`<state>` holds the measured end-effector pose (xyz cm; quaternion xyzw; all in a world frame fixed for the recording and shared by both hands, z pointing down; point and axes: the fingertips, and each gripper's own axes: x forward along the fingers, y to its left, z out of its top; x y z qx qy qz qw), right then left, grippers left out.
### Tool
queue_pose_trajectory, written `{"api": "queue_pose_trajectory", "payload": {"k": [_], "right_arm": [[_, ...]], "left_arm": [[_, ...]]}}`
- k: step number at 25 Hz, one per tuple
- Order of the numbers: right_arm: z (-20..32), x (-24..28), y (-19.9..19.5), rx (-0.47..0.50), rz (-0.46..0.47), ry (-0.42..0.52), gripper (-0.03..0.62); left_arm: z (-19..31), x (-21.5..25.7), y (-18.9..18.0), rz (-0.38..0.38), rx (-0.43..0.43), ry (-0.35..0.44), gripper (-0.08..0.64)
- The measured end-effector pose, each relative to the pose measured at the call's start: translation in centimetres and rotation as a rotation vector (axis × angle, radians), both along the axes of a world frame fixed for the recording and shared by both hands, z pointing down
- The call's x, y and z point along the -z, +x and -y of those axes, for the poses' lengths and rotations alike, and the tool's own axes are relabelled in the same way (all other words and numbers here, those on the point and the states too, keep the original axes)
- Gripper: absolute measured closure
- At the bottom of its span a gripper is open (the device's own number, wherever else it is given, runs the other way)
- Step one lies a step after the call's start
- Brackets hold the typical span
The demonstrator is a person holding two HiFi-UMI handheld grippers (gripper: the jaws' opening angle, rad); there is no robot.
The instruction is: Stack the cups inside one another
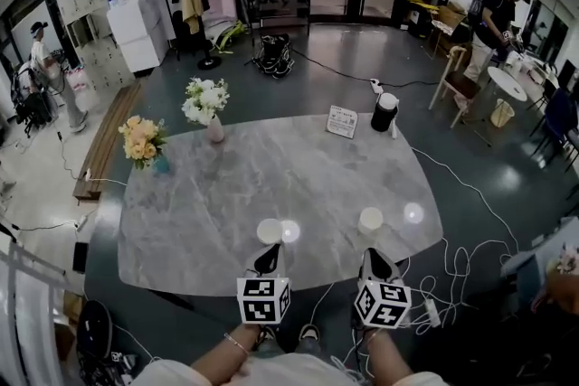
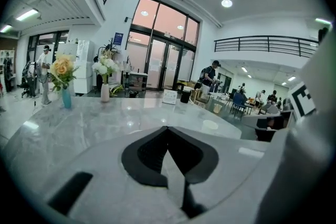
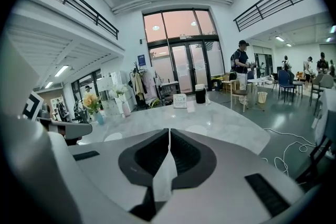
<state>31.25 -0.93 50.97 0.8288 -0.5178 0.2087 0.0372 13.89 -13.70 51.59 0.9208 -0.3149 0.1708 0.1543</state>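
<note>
Two white cups stand near the front edge of the grey marble table (image 1: 271, 167). The left cup (image 1: 270, 231) is just ahead of my left gripper (image 1: 268, 259), and the right cup (image 1: 371, 220) is just ahead of my right gripper (image 1: 375, 264). Both grippers hover at the table's near edge without touching a cup. In the left gripper view the left gripper (image 2: 167, 127) has its jaws pressed together with nothing between them, and the right cup (image 2: 210, 125) shows beyond them. The right gripper (image 3: 169, 130) is likewise shut and empty.
At the table's far side stand a vase of yellow flowers (image 1: 144, 143), a vase of white flowers (image 1: 206, 104), a small sign card (image 1: 342, 121) and a black canister (image 1: 384, 113). White cables (image 1: 461, 267) lie on the floor to the right. People stand by the walls.
</note>
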Motion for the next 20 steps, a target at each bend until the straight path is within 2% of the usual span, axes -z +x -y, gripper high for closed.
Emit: {"api": "queue_pose_trajectory", "payload": {"k": [9,15,20], "right_arm": [[-1.8,-3.6,4.6,-0.041,0.057,-0.046,0.577],[-0.8,-5.8,7.1,-0.023,0.092,-0.054,0.573],[0.5,-7.6,8.6,0.016,0.117,-0.07,0.511]], "left_arm": [[-2.6,-2.8,6.4,0.048,-0.094,-0.044,0.566],[-3.1,-5.3,8.9,0.086,-0.103,-0.076,0.565],[-2.9,-6.7,10.2,0.101,-0.087,-0.097,0.565]]}}
